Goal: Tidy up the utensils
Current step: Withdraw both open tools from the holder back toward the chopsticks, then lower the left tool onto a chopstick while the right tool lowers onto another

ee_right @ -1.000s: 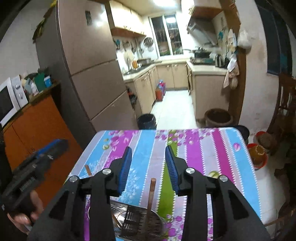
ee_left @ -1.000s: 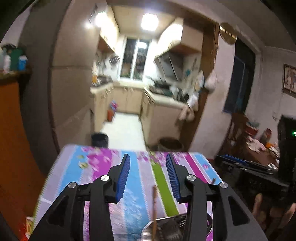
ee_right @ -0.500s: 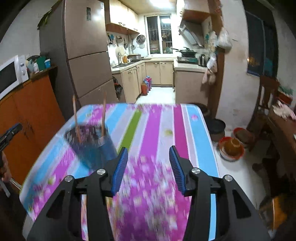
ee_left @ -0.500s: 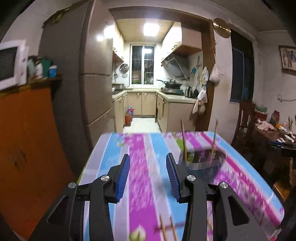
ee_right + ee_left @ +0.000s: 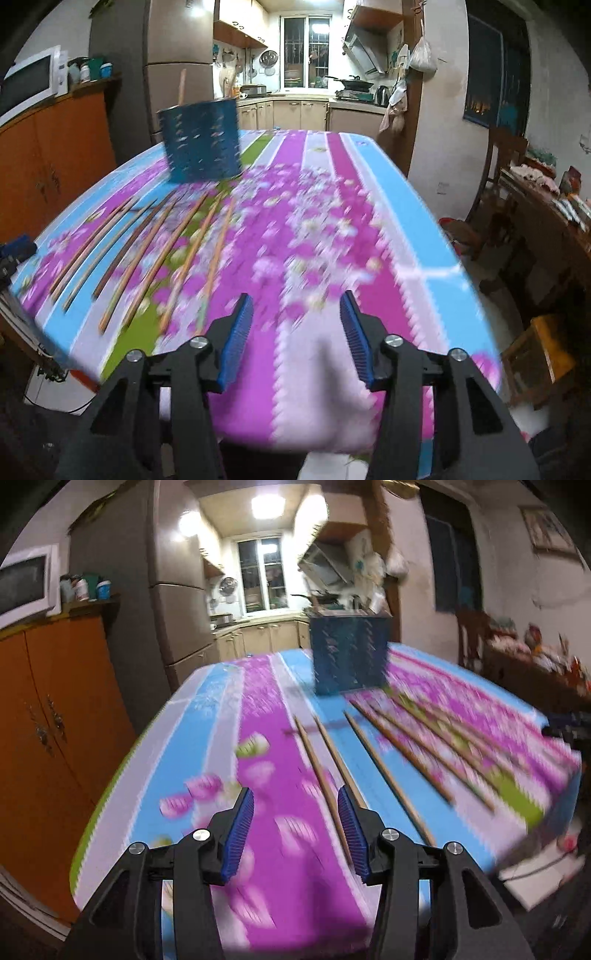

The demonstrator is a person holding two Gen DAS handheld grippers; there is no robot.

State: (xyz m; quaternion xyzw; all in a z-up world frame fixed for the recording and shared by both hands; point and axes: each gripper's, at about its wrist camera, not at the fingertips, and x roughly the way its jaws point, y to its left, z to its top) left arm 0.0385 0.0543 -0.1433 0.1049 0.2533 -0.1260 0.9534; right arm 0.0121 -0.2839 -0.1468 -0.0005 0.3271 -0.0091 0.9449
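One long table [image 5: 207,716] covered in a striped cloth of magenta, sky blue, lilac and green with a flower print fills the space ahead of and beneath both pairs of fingers; much of it is blurred. Beyond its far end, past the fingertips, a tall brown-grey fridge [image 5: 177,66] and an orange wooden cabinet [image 5: 55,701] with a white microwave [image 5: 33,81] on top stand off to the left.

On the cloth, well ahead of the fingers, stands an upright dark blue perforated utensil holder [image 5: 349,653]: up and to the right of the left gripper [image 5: 296,806], up and to the left of the right gripper [image 5: 297,310]. In the right wrist view one wooden stick rises from its rim.

A row of loose wooden chopsticks [image 5: 147,251] lies flat on the cloth between the holder and the near edge, fanned side by side. From the left gripper they run ahead and to the right, the nearest ending at its right blue pad [image 5: 351,830]; whether it touches I cannot tell. From the right gripper they all lie off to the left.

The left gripper's jaws are opening, the right gripper's are closing, and neither pair holds anything
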